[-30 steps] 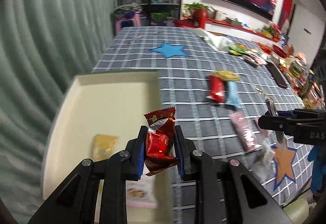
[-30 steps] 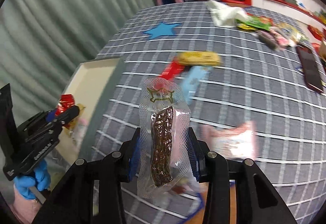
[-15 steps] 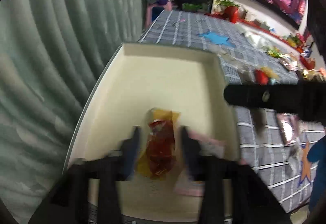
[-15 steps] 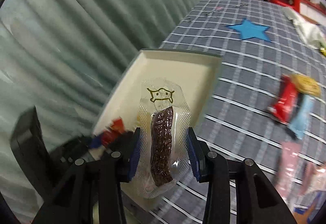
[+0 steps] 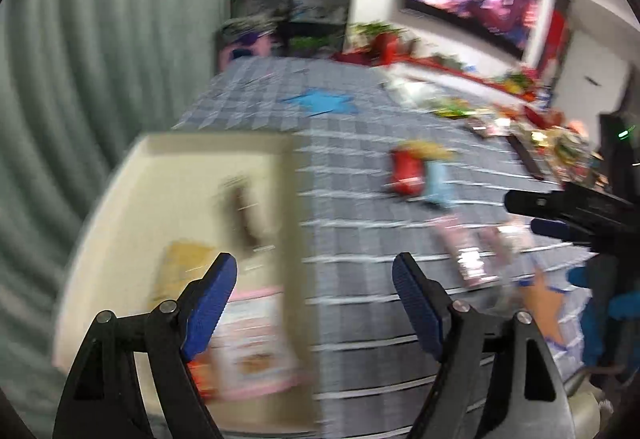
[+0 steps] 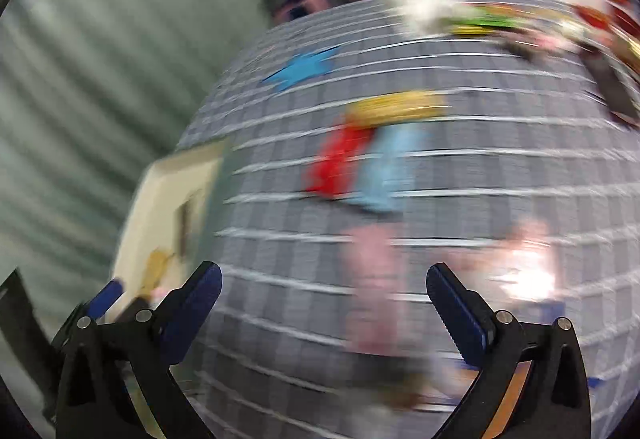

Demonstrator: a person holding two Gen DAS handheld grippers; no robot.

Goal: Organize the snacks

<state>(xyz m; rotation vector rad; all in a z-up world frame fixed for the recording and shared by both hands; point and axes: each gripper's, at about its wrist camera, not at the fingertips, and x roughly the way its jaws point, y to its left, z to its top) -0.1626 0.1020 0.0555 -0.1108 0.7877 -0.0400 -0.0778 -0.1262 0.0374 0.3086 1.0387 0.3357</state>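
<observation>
Both views are blurred by motion. My left gripper is open and empty, above the right wall of the cream box. In the box lie a clear packet with a dark meat stick, a yellow packet, a pink packet and a red packet under my left finger. My right gripper is open and empty above the checked tablecloth, over a pink packet. Red, light blue and yellow packets lie beyond it.
The cream box sits at the table's left edge by a grey-green curtain. A blue star marks the cloth. More snacks and a dark phone lie far right. An orange star is near the front edge.
Both grippers have opened. The red packet and the clear meat-stick packet now lie in the box. Both grippers have swung right, back over the tablecloth.
</observation>
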